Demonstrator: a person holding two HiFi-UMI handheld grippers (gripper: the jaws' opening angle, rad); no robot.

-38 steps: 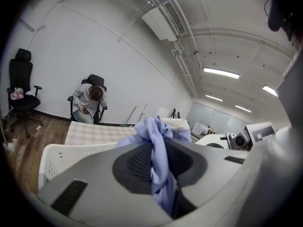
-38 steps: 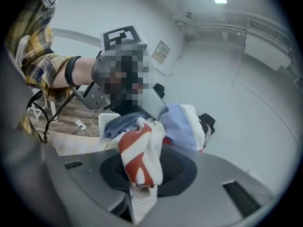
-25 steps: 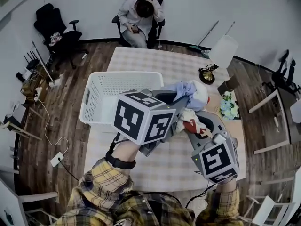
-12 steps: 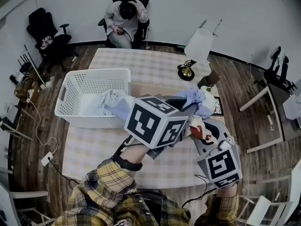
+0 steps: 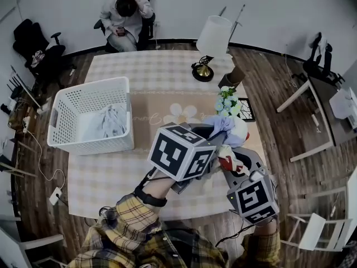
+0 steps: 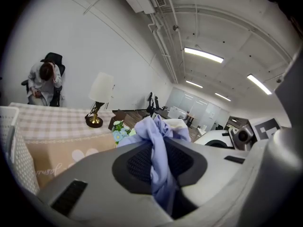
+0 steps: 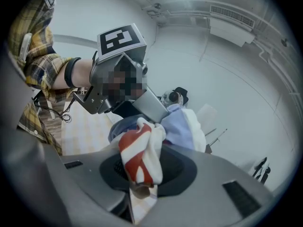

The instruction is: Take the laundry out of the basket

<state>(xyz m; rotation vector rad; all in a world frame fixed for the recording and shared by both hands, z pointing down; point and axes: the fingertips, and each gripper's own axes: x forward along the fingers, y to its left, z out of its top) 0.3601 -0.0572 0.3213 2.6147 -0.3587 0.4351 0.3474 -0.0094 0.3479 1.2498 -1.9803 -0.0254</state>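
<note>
The light blue cloth (image 6: 158,126) is pinched tight in the left gripper (image 6: 158,155). The red-and-white cloth (image 7: 137,150) is pinched in the right gripper (image 7: 142,174). Both hang over the table (image 5: 167,71) near the flowers (image 5: 227,102), well apart from the white basket (image 5: 95,146), where more laundry (image 5: 106,121) lies.

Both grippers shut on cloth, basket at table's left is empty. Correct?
No. Head view: the basket holds a pale garment. Rest stands: left gripper shut on lavender cloth, right gripper on red-and-white cloth.
</note>
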